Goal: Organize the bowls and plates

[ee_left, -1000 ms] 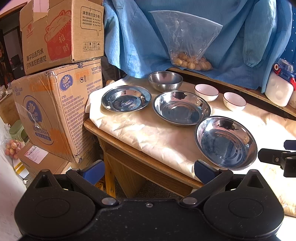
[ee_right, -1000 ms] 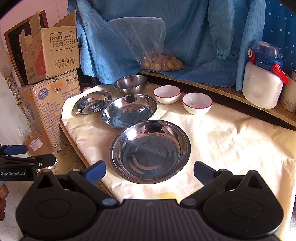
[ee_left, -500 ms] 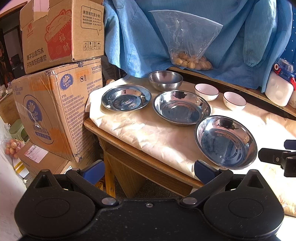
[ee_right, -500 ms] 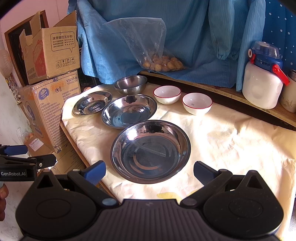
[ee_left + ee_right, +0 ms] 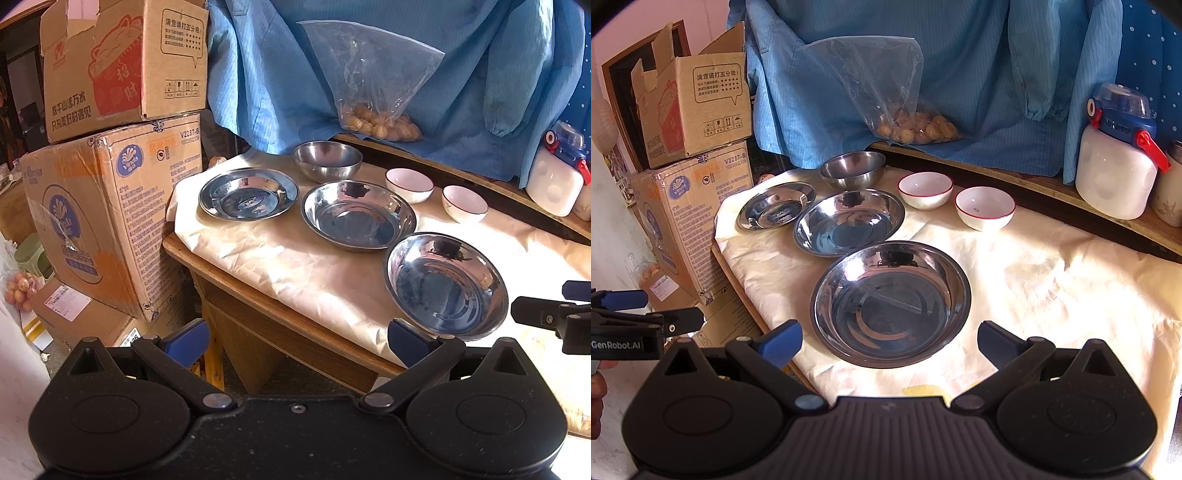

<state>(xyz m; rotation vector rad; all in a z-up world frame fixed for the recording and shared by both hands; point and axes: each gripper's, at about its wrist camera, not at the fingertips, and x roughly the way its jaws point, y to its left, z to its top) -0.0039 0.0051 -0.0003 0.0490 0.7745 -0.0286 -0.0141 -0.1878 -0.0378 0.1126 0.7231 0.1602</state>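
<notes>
Directly ahead of the right gripper (image 5: 889, 334), between its widely spread blue-tipped fingers, lies the nearest steel plate (image 5: 891, 303) on the cream cloth (image 5: 1052, 280) that covers the table (image 5: 258, 291); the fingers grip nothing and do not touch it. Beyond this plate, farther from the tool and to its left, sits a second steel plate (image 5: 849, 222), and beyond that again, farther left, a smaller steel plate (image 5: 776, 205); the three form a diagonal row without overlapping. At the far end, just behind the second plate, stands a steel bowl (image 5: 852, 170). To the right of that bowl, side by side and apart, are two white bowls with red rims (image 5: 925, 189) (image 5: 985, 206). A white jug with a blue lid (image 5: 1115, 155) stands on the raised wooden ledge to the far right.

From the left gripper (image 5: 297, 336), held off the near corner of the table with its fingers likewise spread and empty, the nearest steel plate (image 5: 446, 286) lies ahead to the right, close beyond its right finger. The tip of the right gripper enters at the right edge (image 5: 554, 317). Stacked cardboard boxes (image 5: 110, 206) stand to the left of the table, and a clear bag of small brown items (image 5: 373, 92) hangs against the blue cloth (image 5: 480, 74) behind.
</notes>
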